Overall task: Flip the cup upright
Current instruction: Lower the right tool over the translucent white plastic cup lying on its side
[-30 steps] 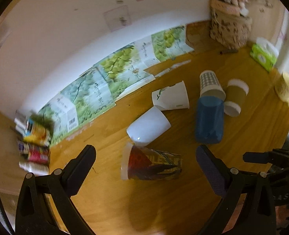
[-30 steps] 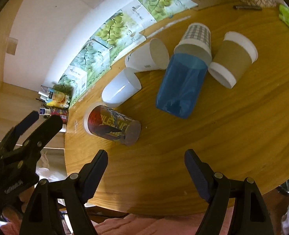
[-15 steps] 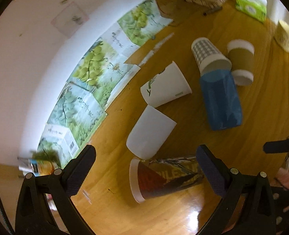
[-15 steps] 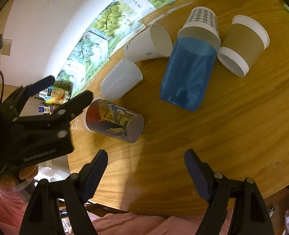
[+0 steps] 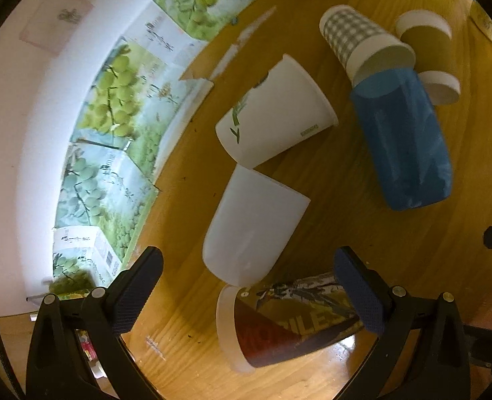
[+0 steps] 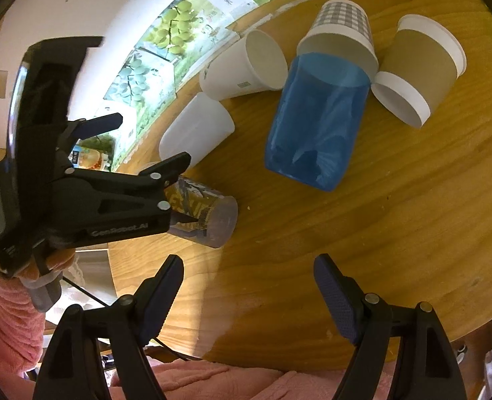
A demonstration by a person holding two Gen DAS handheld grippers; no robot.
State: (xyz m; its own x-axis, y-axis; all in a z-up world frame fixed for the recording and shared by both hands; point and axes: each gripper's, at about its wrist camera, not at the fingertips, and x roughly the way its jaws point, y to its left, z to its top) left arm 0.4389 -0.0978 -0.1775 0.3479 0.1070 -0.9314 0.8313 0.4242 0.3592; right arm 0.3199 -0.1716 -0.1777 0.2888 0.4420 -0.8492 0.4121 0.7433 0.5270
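Your left fingers (image 5: pixel 359 296) are spread wide, holding nothing, straddling the printed cup (image 5: pixel 289 323) that lies on its side on the desk (image 5: pixel 379 233); whether either pad touches it, can't tell. That cup has a translucent white rim pointing left in the left wrist view, red and yellow artwork, and partial lettering that reads roughly "OBILES". In the right wrist view the left gripper (image 6: pixel 135 153) body covers most of the same cup (image 6: pixel 205 215) and carries the marking "GenRobot.AI".

Your right fingers (image 6: pixel 336 300) are also spread apart and empty, above bare desk (image 6: pixel 396 250) near its front edge, well apart from the cups.

All other cups lie on their sides: frosted white cup (image 5: pixel 252 230) just beside the printed one, white paper cup (image 5: pixel 272 116) with a green leaf sprig and a small unreadable label, blue translucent tumbler (image 5: pixel 402 140), grey checked cup (image 5: pixel 362 40) touching the tumbler's mouth, brown-sleeved cup (image 6: pixel 419 70).

Grape-print cartons (image 5: pixel 119 106) line the wall; text unreadable
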